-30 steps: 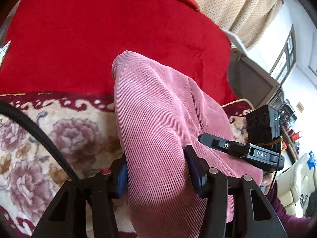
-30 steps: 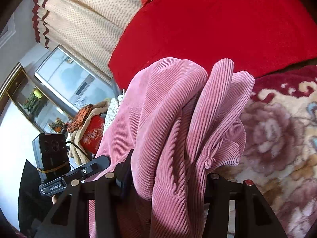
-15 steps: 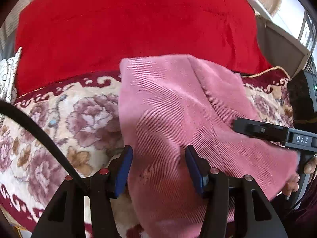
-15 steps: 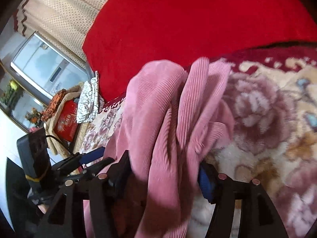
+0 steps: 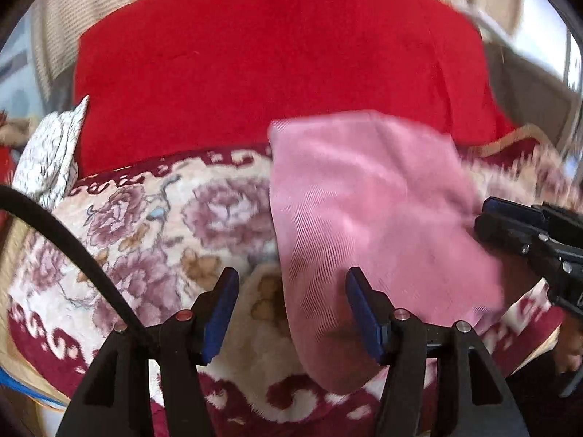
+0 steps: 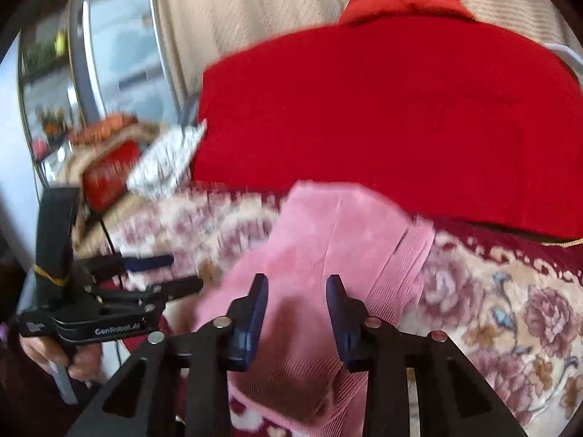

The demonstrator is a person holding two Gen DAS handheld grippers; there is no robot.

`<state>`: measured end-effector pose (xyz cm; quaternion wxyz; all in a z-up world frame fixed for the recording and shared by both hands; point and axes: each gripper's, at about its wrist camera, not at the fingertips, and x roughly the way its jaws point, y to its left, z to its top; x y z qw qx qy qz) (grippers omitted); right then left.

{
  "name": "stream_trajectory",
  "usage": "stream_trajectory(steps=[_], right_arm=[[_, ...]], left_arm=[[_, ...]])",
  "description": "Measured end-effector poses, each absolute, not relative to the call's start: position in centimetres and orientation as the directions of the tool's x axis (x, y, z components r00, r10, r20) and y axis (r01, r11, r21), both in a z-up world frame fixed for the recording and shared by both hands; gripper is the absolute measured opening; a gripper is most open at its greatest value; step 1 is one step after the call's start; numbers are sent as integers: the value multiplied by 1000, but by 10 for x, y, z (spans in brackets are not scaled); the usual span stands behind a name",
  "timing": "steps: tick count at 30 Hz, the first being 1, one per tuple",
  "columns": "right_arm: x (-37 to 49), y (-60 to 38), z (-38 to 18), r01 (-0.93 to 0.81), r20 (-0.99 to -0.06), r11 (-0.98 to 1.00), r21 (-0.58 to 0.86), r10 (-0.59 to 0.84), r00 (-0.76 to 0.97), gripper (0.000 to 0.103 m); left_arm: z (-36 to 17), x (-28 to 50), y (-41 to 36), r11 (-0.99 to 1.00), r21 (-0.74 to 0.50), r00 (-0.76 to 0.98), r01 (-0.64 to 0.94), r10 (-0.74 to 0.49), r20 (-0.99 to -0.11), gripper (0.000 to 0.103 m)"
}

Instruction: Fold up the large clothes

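A pink corduroy garment (image 5: 368,200) lies folded on a floral blanket (image 5: 153,233), its far edge near a red cushion (image 5: 277,65). It also shows in the right wrist view (image 6: 328,251). My left gripper (image 5: 291,291) is open just above the garment's near left edge, holding nothing. My right gripper (image 6: 297,298) is open over the garment's near end, holding nothing. The right gripper also shows at the right of the left wrist view (image 5: 517,222), and the left gripper at the left of the right wrist view (image 6: 160,273).
A white patterned cloth (image 5: 51,149) lies at the blanket's far left. A red box (image 6: 109,174) and cluttered shelves (image 6: 51,83) stand beyond the left side. Beige curtains (image 6: 255,3) hang behind the red cushion (image 6: 400,116).
Both grippers let go of the pink garment and opened. The garment dropped from hanging between the jaws to lying flat on the blanket. Both grippers drew back toward me.
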<state>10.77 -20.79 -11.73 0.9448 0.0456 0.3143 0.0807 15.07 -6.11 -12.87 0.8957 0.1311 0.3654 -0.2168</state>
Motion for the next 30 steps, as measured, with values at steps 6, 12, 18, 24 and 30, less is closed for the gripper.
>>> stream_trajectory(steps=[6,12,18,24,30], right_arm=[[85,-192,-177,-91,-653,996,6,73,754,33],[86,-193,-184,-88,-620,996,26,85,780,34],[83,-203,-152,-121,-630,985,126,173,757,33],[111,-213,-105,-125,-576,980,157,193,794,33],[202,-240,-139,25,-708,966,258,172,685,34]], left_arm=[[-151,142,-69,833,162,628,528,-255,-736,63],[-163,148,-71,836,168,630,523,-246,-737,63],[-160,144,-66,851,149,644,503,-255,-721,63],[-158,140,-73,850,200,673,488,-221,-706,63],[-157,140,-72,848,200,677,491,-227,-700,63]])
